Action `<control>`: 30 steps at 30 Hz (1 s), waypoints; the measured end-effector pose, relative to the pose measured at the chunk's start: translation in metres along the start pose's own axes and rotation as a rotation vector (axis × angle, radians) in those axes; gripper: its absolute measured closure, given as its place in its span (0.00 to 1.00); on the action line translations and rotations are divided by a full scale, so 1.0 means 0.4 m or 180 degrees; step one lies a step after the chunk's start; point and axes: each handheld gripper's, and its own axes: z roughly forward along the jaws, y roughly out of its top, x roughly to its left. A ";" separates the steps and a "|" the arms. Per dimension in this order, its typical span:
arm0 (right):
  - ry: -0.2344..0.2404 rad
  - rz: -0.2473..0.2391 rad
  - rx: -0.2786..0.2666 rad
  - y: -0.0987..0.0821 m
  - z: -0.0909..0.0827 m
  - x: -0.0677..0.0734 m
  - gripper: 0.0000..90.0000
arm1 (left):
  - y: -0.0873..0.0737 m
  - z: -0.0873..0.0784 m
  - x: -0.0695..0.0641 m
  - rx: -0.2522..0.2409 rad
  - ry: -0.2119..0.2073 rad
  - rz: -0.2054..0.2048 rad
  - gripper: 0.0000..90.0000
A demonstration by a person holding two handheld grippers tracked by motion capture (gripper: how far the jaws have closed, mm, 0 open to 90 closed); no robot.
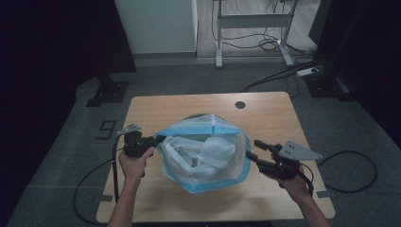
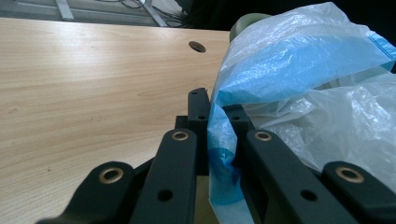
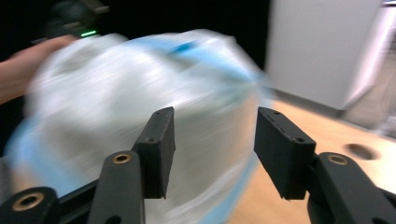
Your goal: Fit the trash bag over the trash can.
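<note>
The left gripper [image 1: 153, 140] is clamped on the left rim of the blue plastic bag [image 1: 204, 153] at mid-table. The right gripper [image 1: 254, 150] gapes wide, holding nothing; the bag's right rim lies just left of it, probably next to be seized.

Tongs [image 2: 215, 116] pinch blue bag [image 2: 299, 60] edge.
</note>
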 end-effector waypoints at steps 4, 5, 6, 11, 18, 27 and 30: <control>0.0036 0.0221 -0.0007 0.024 0.060 -0.061 0.51 | 0.002 0.001 0.002 -0.0026 -0.0021 0.0006 0.95; 0.0046 0.0223 0.0013 0.026 0.070 -0.064 0.52 | 0.002 0.003 0.004 -0.0028 -0.0024 0.0008 0.95; 0.0101 0.0230 0.0039 0.028 0.085 -0.066 0.56 | 0.003 0.004 0.006 -0.0023 -0.0019 0.0010 0.95; 0.0031 0.0169 0.0137 0.028 0.125 -0.060 0.84 | 0.004 0.005 0.011 -0.0066 -0.0016 0.0013 0.95; -0.0006 0.0301 0.0083 0.054 0.159 -0.066 0.99 | 0.014 0.004 0.009 -0.0124 -0.0037 0.0029 0.95; -0.0348 0.0320 0.0201 0.067 0.208 -0.095 0.99 | 0.030 0.035 0.039 -0.0076 0.0037 -0.0085 0.95; -0.0456 0.0470 0.0318 0.048 0.242 -0.117 0.99 | 0.029 0.058 0.056 0.0023 0.0074 -0.0171 0.95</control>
